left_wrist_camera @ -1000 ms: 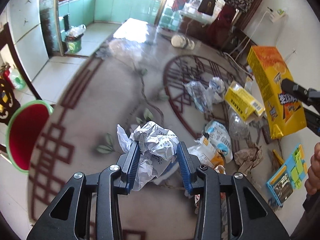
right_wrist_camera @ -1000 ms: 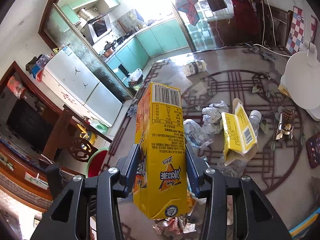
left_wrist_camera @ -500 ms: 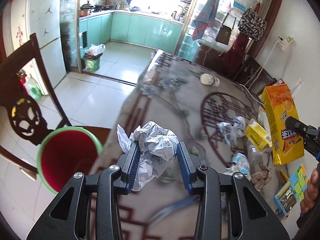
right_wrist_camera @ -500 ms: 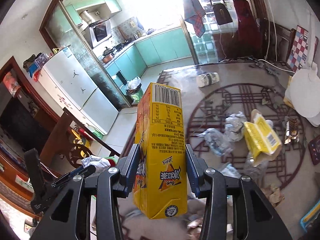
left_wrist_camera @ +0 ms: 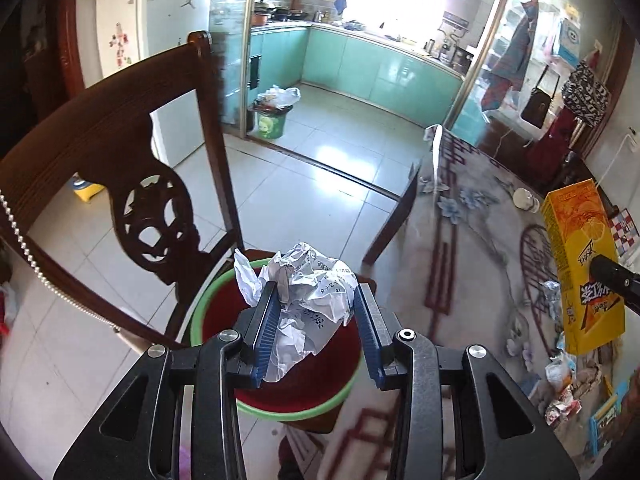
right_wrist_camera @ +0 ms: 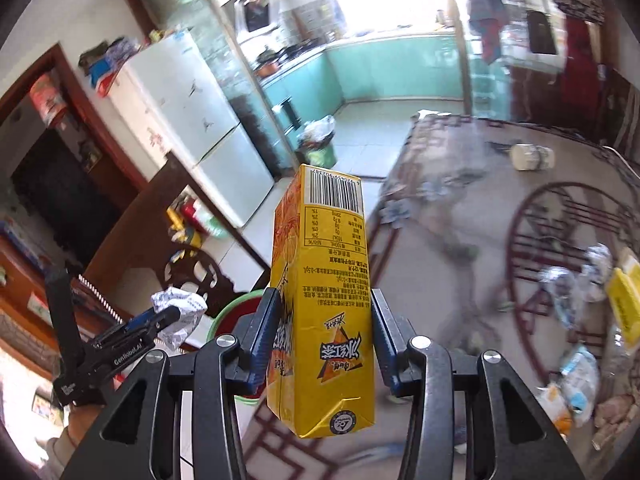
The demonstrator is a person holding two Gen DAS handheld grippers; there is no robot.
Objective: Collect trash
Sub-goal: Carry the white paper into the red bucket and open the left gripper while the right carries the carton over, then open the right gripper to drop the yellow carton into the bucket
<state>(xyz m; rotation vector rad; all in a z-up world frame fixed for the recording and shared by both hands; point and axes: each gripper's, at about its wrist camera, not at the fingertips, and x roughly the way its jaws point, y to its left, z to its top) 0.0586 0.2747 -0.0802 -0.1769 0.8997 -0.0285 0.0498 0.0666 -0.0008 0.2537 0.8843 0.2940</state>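
Observation:
My left gripper (left_wrist_camera: 316, 296) is shut on a crumpled white paper ball (left_wrist_camera: 308, 292) and holds it right above a red bin with a green rim (left_wrist_camera: 288, 404) that stands on a chair seat. My right gripper (right_wrist_camera: 322, 300) is shut on a tall yellow drink carton (right_wrist_camera: 320, 304), held upright. The carton also shows at the right of the left wrist view (left_wrist_camera: 580, 272). In the right wrist view the left gripper (right_wrist_camera: 168, 316) with the paper ball (right_wrist_camera: 180, 312) is at lower left, beside the bin (right_wrist_camera: 228, 316).
A dark wooden chair back (left_wrist_camera: 120, 168) rises left of the bin. The patterned table (left_wrist_camera: 472, 248) to the right carries more litter: wrappers (left_wrist_camera: 560, 392), plastic bags (right_wrist_camera: 560, 284), a yellow box (right_wrist_camera: 624, 296) and a lying jar (right_wrist_camera: 532, 157). A full bin (left_wrist_camera: 274, 116) stands in the kitchen doorway.
Both grippers have swung left, away from the table's litter. My left gripper with the paper ball now hangs over the red bin; the right gripper has followed with the carton.

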